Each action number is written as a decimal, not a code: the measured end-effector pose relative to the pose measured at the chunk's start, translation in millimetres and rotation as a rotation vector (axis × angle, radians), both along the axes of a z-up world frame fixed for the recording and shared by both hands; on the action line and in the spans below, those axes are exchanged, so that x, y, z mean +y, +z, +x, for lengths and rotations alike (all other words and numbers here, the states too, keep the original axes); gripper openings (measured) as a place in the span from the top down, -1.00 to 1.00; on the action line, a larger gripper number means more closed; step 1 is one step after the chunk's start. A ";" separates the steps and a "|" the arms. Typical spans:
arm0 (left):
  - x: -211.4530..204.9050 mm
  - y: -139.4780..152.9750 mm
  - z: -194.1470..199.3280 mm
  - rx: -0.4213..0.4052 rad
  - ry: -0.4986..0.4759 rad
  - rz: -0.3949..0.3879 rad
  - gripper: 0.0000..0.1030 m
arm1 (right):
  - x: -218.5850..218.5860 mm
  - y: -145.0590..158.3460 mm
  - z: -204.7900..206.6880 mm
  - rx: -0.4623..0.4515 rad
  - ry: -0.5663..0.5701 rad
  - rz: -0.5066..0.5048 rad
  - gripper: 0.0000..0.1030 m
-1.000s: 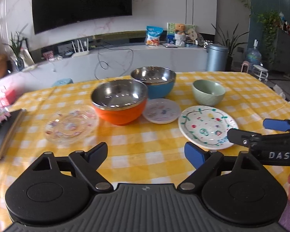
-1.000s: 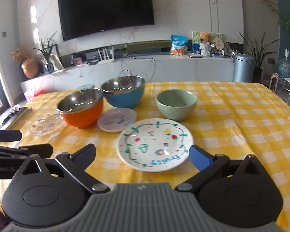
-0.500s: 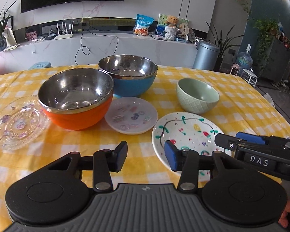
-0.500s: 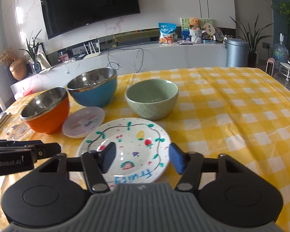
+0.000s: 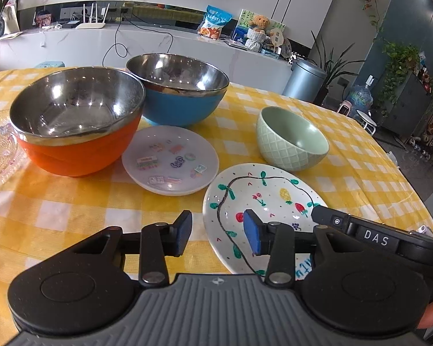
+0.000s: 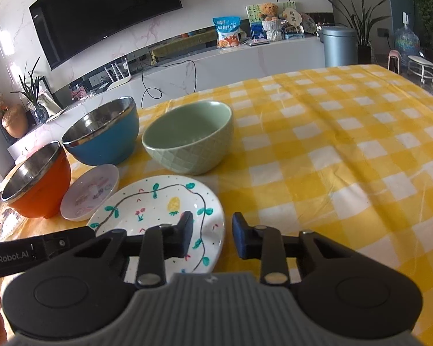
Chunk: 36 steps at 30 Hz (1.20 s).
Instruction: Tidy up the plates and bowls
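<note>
Both grippers are held angled downward, side by side. The left gripper (image 5: 218,236) is seen with its jaws partly apart and just narrowed, nothing pressed between its fingers (image 5: 252,236). The right gripper (image 6: 212,236) is likewise narrowed, jaws still apart, nothing gripped.

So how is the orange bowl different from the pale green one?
The orange bowl is bigger, with a shiny metal lining; the green bowl is smaller and the same matte green inside. The orange bowl's outside is smooth, while the green bowl's outside has a raised diamond pattern. The orange bowl sits against the small white plate; the green bowl stands apart behind the painted plate. Both are upright and empty.
</note>
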<state>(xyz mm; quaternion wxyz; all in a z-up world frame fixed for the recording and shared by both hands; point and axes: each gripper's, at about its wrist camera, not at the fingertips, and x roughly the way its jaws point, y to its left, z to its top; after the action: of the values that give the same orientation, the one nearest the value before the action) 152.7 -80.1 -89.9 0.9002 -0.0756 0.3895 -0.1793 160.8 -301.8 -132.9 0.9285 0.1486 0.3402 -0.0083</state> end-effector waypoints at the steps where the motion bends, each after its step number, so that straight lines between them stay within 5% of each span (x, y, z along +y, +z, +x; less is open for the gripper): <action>1: -1.4 -1.3 0.7 0.003 -0.002 -0.001 0.17 | 0.6 -1.1 0.0 0.001 0.001 0.005 0.53; 8: -4.0 -7.6 4.9 0.015 -0.007 -0.004 0.48 | -1.0 -2.3 -1.4 -0.008 -0.009 0.006 0.68; 22: 9.4 8.1 -12.7 -0.022 0.019 0.002 0.48 | 7.1 8.1 -17.4 -0.002 -0.006 0.034 0.68; 36: 78.4 31.6 -56.1 -0.048 0.135 0.003 0.48 | 72.5 26.1 -60.7 0.001 0.101 0.069 0.68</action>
<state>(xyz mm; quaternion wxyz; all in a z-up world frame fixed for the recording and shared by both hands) 96.6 -1.6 -58.3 0.9196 -0.0959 0.3619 -0.1194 100.1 -229.3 -106.7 0.9219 0.1631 0.3477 0.0504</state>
